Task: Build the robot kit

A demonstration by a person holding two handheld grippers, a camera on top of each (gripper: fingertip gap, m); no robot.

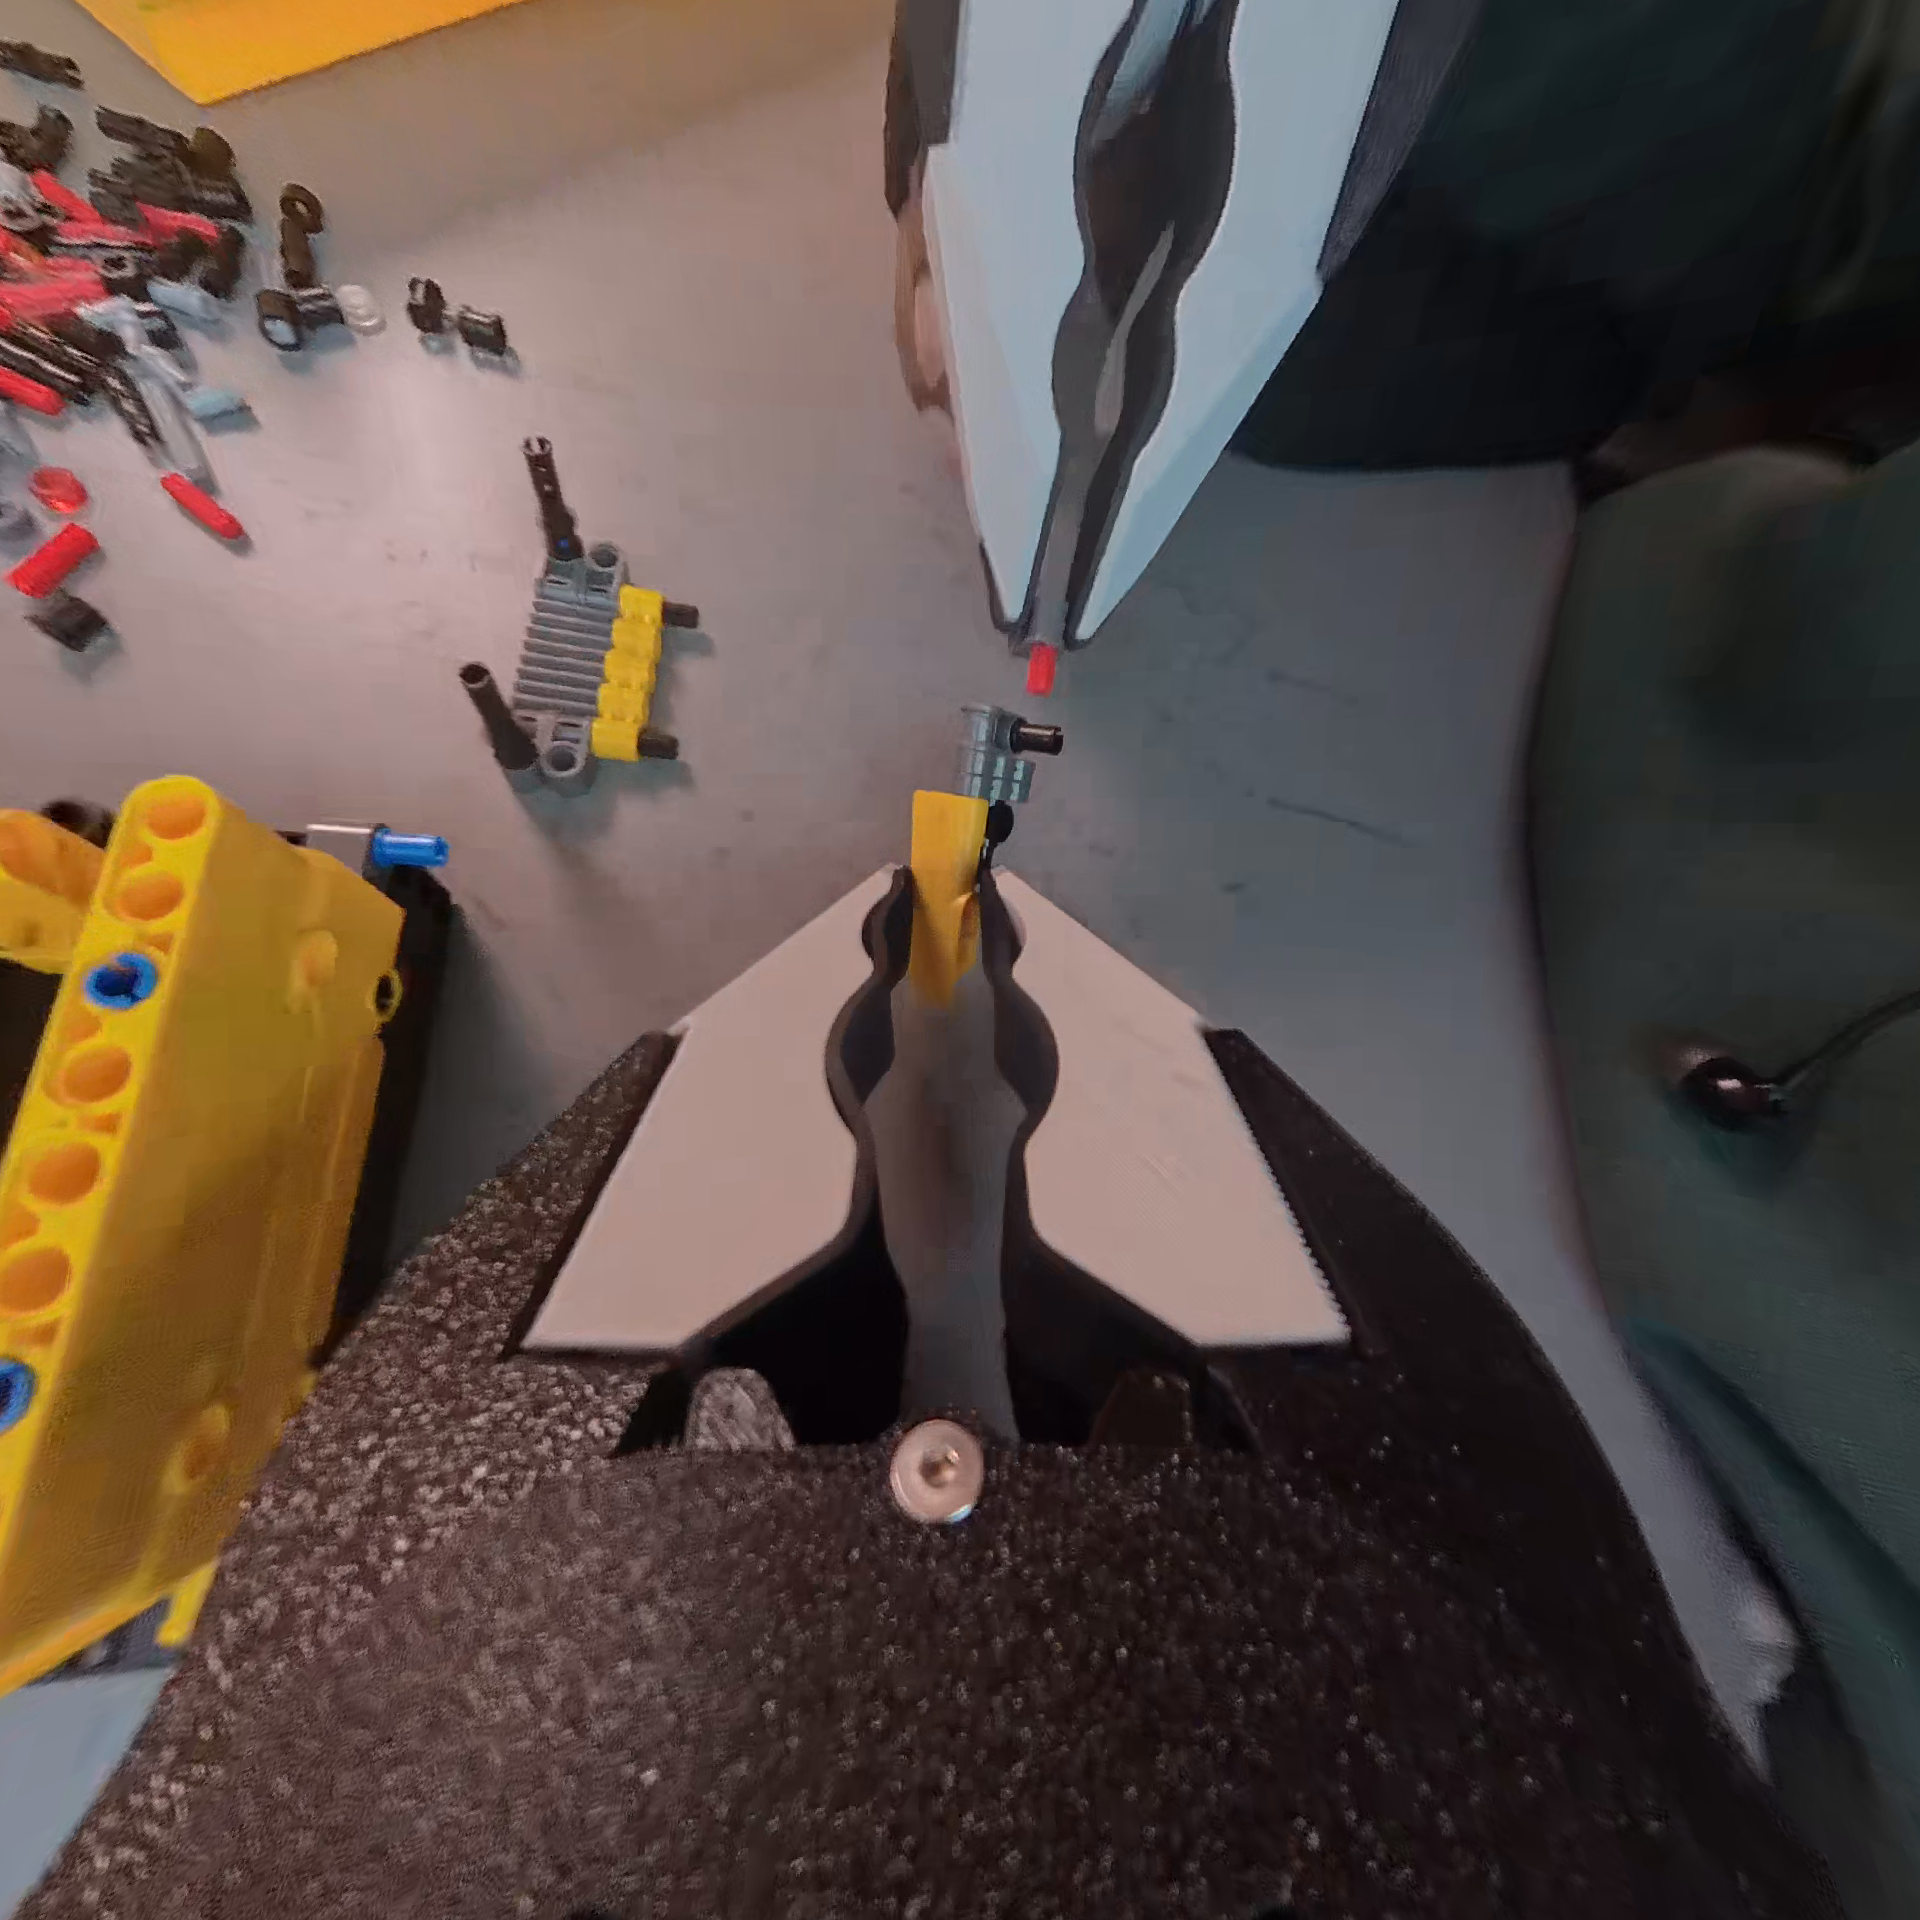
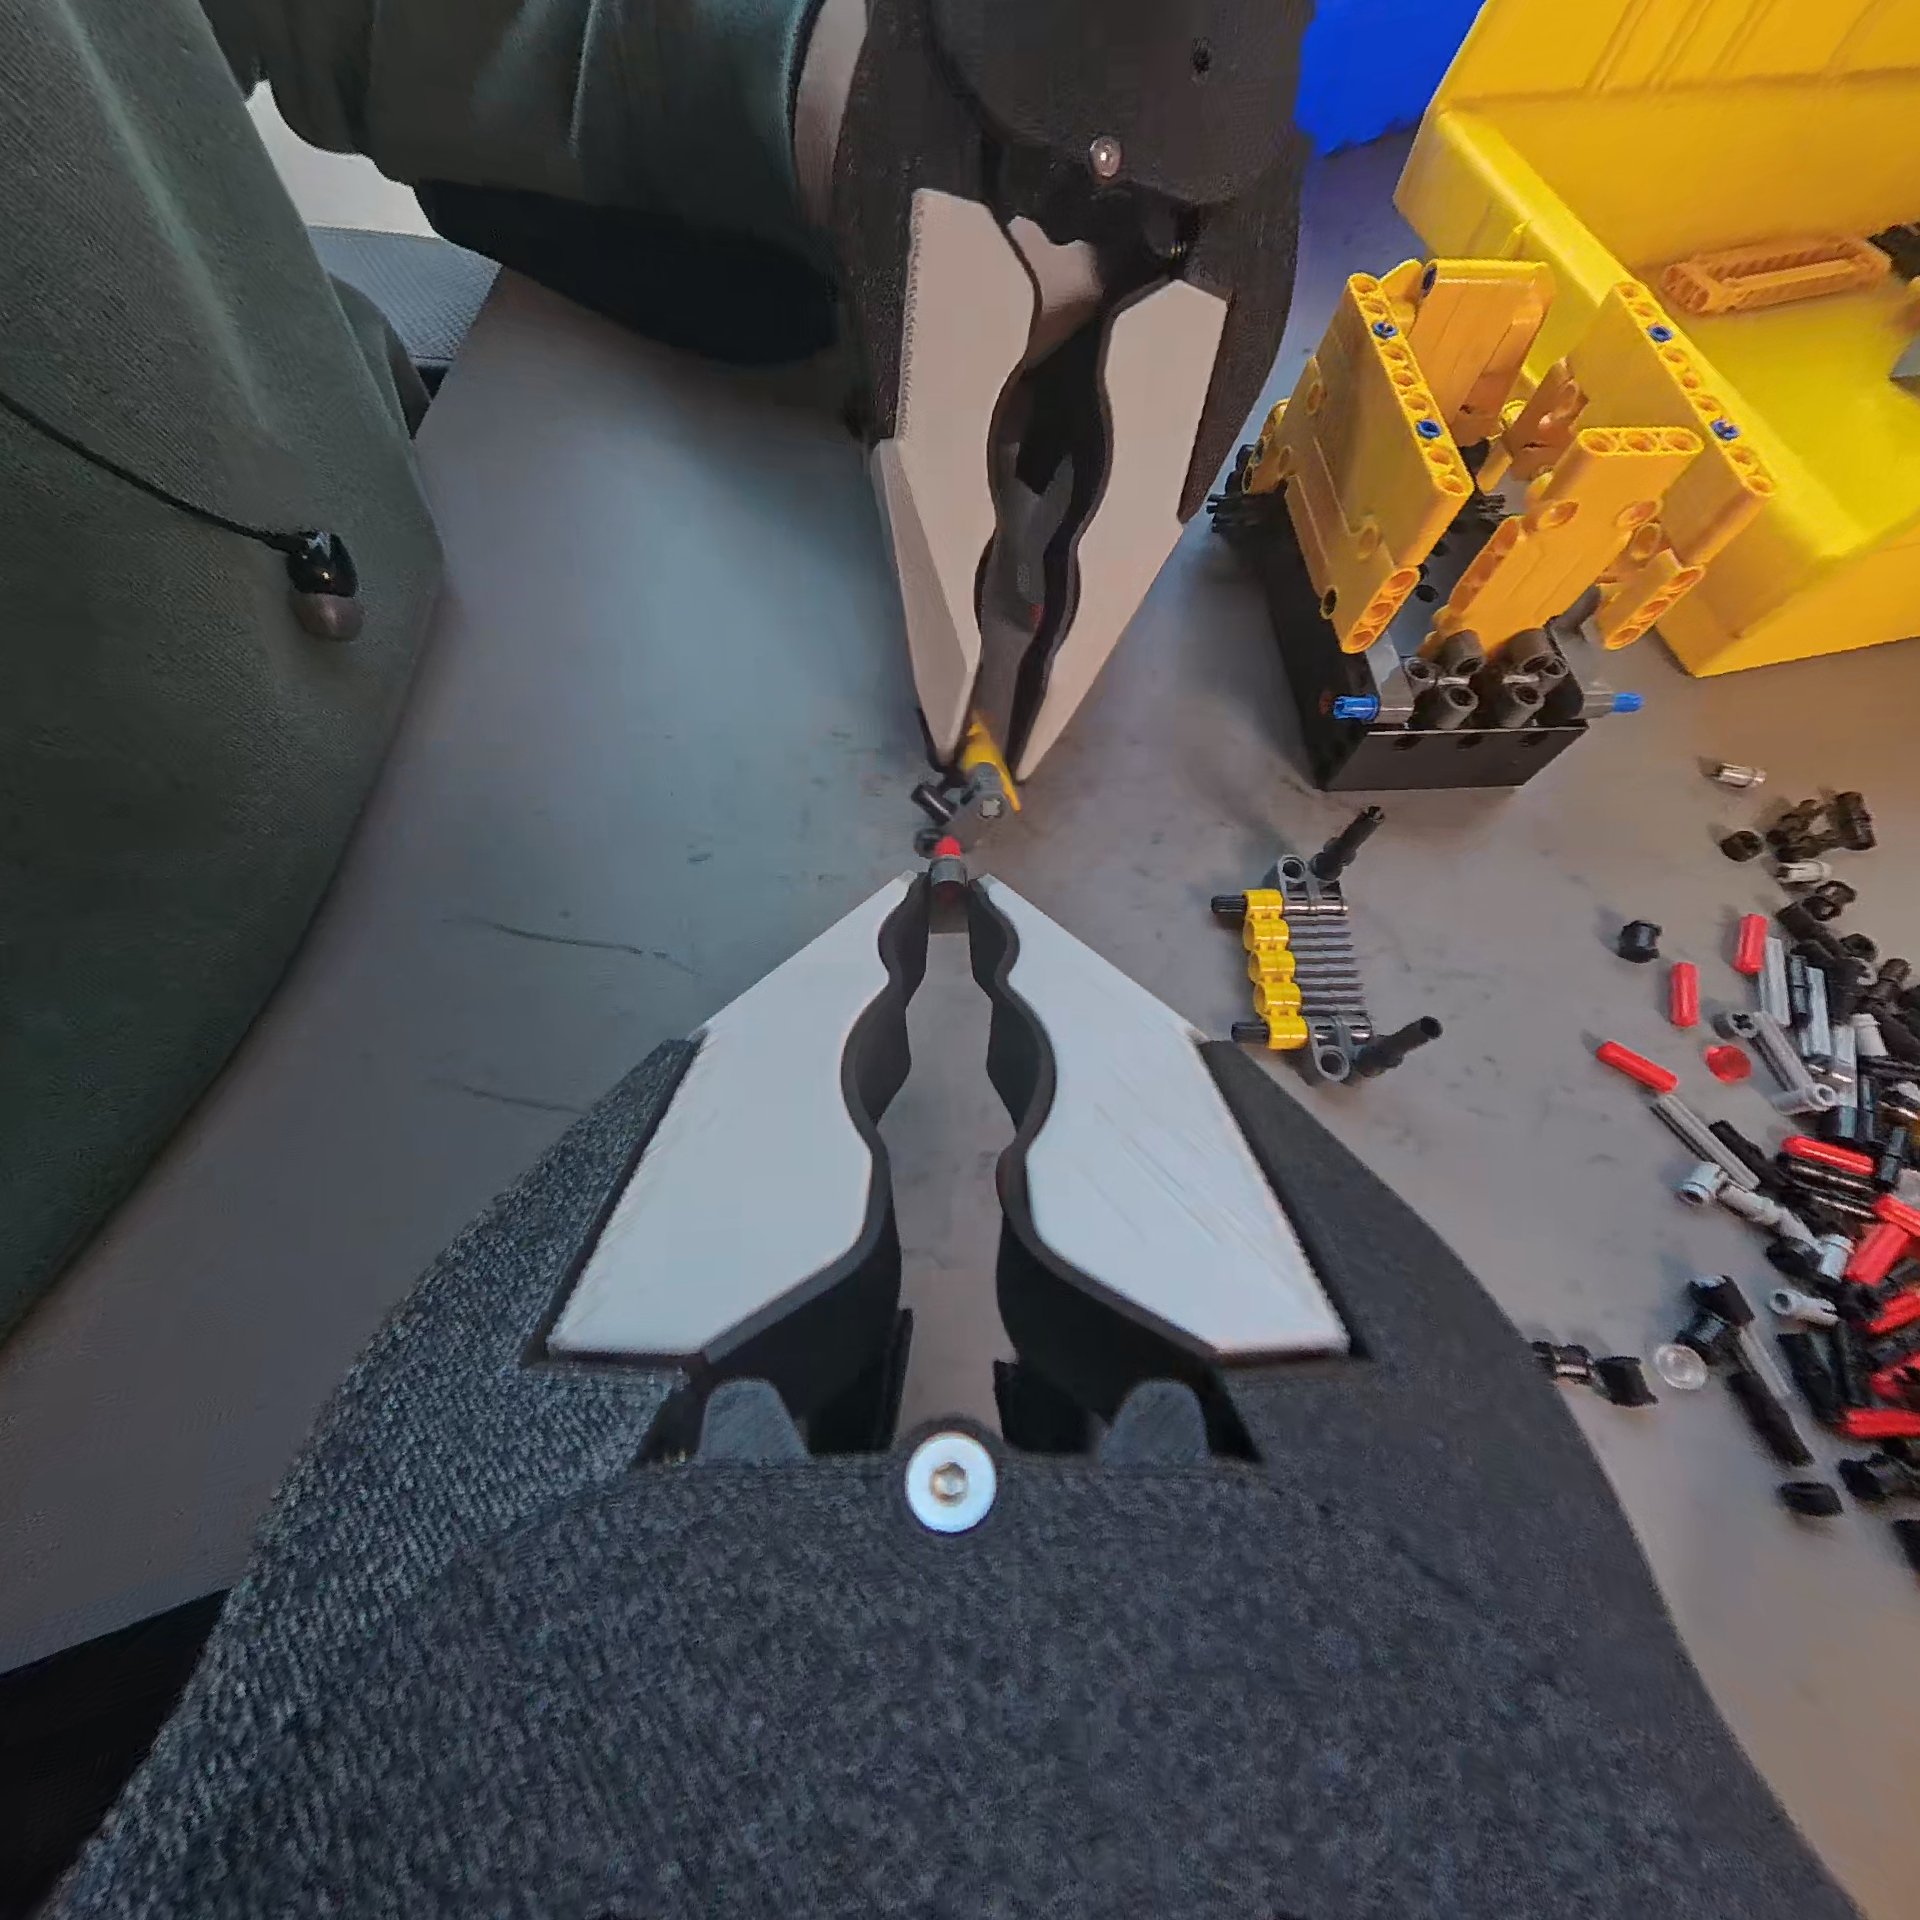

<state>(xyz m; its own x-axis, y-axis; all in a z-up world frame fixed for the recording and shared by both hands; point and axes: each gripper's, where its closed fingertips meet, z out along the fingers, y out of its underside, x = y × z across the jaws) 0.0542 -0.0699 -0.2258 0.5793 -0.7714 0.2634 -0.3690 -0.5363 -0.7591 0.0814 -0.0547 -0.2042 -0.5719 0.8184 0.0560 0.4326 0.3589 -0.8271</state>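
My left gripper [image 1: 945, 883] is shut on a small yellow beam [image 1: 943, 883] with a grey connector [image 1: 992, 764] and a black pin [image 1: 1039, 739] at its far end. My right gripper [image 2: 945, 883] is shut on a short red pin [image 2: 945, 852], also seen in the left wrist view [image 1: 1040, 667]. The two grippers point tip to tip a little above the grey table [image 1: 727, 364]. The red pin sits just short of the grey connector, not touching it. In the right wrist view the left gripper [image 2: 982, 769] holds the yellow beam [image 2: 982, 764] opposite my tips.
A large yellow and black brick assembly [image 2: 1455, 540] stands beside a yellow bin [image 2: 1714, 208]. A small grey and yellow ribbed subassembly [image 2: 1299, 966] lies on the table. A heap of loose red, black and grey parts [image 2: 1818, 1195] lies to the right. A person's green sleeve [image 2: 156, 520] borders the table. One gripper's finger ends stand about 5 cm off the other's.
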